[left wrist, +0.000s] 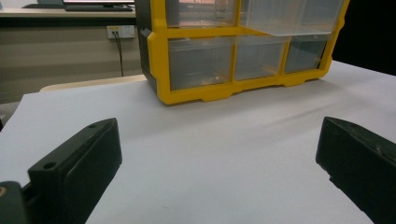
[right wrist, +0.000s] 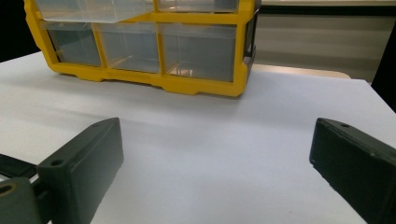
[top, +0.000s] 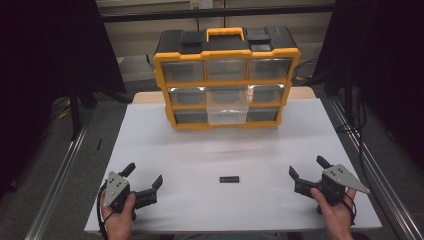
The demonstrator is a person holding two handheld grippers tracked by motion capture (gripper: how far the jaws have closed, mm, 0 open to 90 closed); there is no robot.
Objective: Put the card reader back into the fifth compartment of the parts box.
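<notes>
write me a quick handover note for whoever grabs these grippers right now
Left gripper: open, holding nothing, near the table's front left.
Right gripper: open, holding nothing, at the front right.
Small black block: flat on the table between the two grippers, touched by neither.
Yellow drawer organizer: upright at the far side; its middle drawer is pulled out, the others look shut.
Done: drawer open. Left, probably: pick up the block and put it in that drawer.
</notes>
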